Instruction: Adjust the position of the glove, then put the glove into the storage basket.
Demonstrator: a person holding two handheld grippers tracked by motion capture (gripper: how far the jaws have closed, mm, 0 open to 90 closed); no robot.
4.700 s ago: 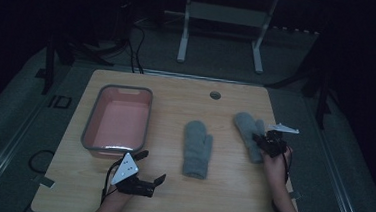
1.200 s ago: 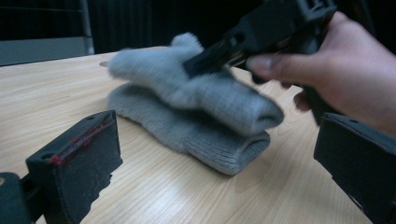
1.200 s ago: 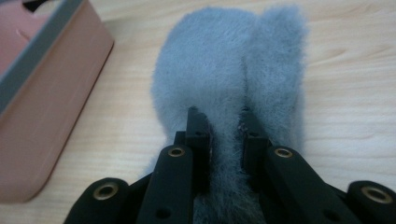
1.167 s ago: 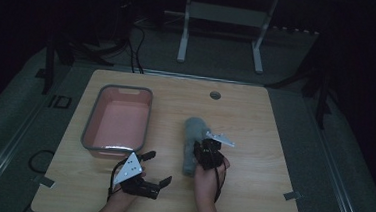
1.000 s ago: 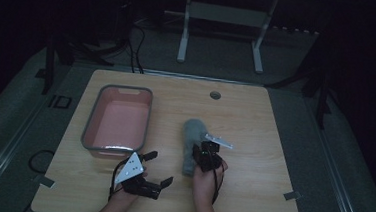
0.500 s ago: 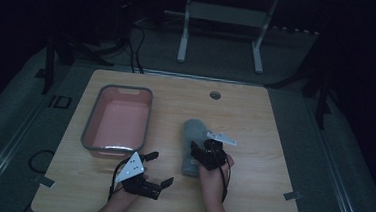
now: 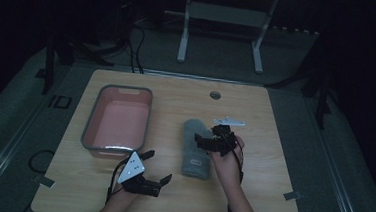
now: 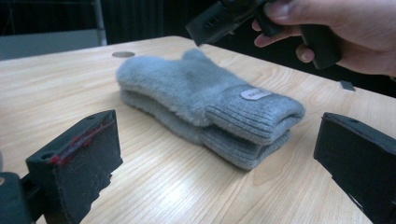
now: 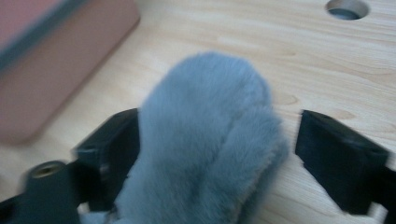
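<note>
the right gripper (image 7: 212,141) has its fingers (image 9: 344,154) spread wide, one on each side of the fluffy top of the stacked grey mittens (image 7: 196,146); in the right gripper view the left finger looks pressed against the fur while the right one stands apart from it, and nothing is clamped. the hand (image 7: 229,160) holding this gripper sits just beside the mittens on their right, and the gripper's pale plate pokes out above it. the left gripper (image 7: 154,180) rests low at the near edge of the counter (image 7: 270,117), its fingers (image 8: 77,163) also parted and holding nothing, pointed toward the mittens, which lie a little way ahead of it.

the two mittens lie one on top of the other near the middle of the counter, ribbed cuffs toward the person, the upper cuff bearing a small pale label (image 8: 256,94). in the left gripper view the right gripper and hand hover over the far end of the pair.

to the left of the mittens, apart from them, stands a pink tray (image 7: 92,129) with a grey rim. a round hole (image 7: 215,95) sits in the counter near its far edge.
</note>
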